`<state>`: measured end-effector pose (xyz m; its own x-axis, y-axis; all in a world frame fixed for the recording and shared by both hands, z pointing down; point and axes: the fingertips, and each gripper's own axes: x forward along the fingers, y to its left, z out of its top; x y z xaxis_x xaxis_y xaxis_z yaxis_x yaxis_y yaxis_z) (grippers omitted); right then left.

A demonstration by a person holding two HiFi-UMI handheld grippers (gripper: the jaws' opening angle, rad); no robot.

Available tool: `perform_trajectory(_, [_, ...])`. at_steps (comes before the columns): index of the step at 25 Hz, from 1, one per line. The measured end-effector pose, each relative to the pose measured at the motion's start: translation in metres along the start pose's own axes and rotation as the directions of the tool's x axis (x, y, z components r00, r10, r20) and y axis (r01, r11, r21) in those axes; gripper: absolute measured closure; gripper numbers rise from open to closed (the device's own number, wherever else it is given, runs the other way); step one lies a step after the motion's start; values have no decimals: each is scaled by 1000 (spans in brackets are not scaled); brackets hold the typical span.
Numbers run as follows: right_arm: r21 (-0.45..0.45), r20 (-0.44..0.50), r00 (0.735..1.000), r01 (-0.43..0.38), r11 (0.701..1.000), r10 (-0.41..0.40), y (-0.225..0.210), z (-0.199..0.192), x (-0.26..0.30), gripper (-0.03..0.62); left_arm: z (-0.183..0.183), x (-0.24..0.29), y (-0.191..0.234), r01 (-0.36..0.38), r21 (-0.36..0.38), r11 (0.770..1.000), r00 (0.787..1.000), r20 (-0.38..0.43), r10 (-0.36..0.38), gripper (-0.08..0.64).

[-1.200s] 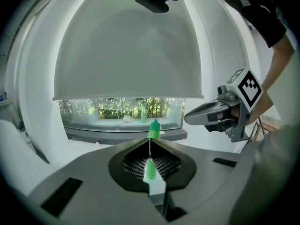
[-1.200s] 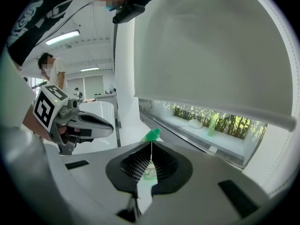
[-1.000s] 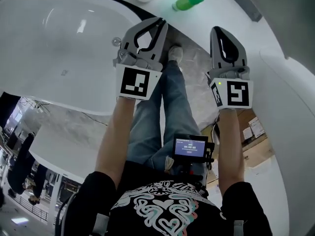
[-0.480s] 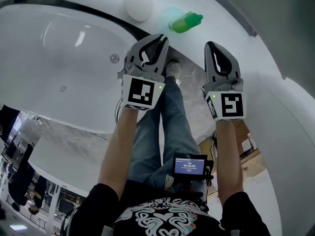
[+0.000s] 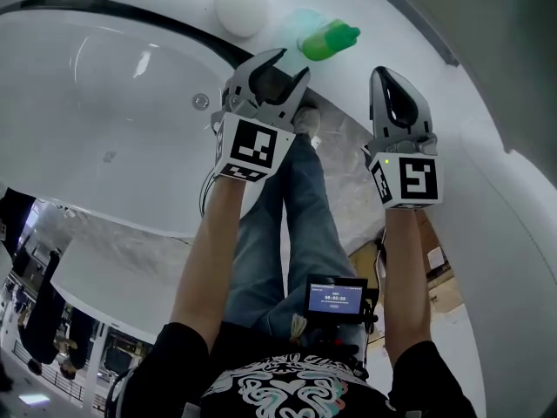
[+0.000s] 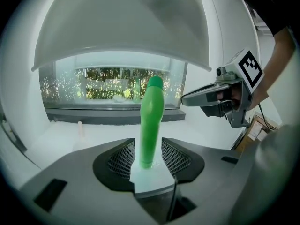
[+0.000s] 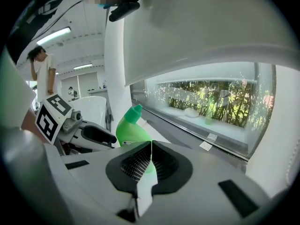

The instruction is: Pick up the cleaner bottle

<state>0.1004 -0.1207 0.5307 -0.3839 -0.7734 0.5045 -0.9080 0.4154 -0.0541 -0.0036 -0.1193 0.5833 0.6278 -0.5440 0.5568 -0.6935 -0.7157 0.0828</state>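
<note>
As its jaws have just been opening for the grab, left gripper stands wide and empty; green cleaner bottle upright just ahead, untouched, on white ledge; right gripper closed, empty, idle alongside

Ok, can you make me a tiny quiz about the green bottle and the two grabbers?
1. True or false: the right gripper has its jaws wide apart.
2. What colour is the cleaner bottle? A red, B green, C blue.
3. Fill in: the bottle lines up with the gap of the ___ gripper.

Key:
1. False: they are together.
2. B.
3. Left. The left gripper has just been opening its jaws. The bottle stands past their tips and is not gripped.
</note>
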Motion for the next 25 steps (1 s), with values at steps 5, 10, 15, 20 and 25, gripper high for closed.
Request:
perform_trajectory(5, [6, 8, 1000, 5, 1000, -5, -7, -1, 10, 563, -5, 17, 2, 18, 11, 1000, 1000, -8, -18, 373])
perform_trajectory(10, [28, -2, 1000, 20, 999, -20, -15, -15, 28, 563, -16, 37, 6, 31, 33, 999, 999, -26, -30, 360])
perform_trajectory(15, [38, 0, 1000, 18, 999, -18, -24, -15, 44, 563, -15, 51, 11, 25, 49, 998, 999, -33, -23, 348])
perform_trajectory(20, [51, 4, 999, 41, 998, -41, -34, -20, 49, 563, -13, 61, 3, 41, 75, 996, 999, -25, -39, 337])
perform_trajectory(25, [40, -17, 999, 40, 998, -40, -39, -23, 65, 563, -8, 74, 4, 61, 92, 994, 998, -28, -59, 333])
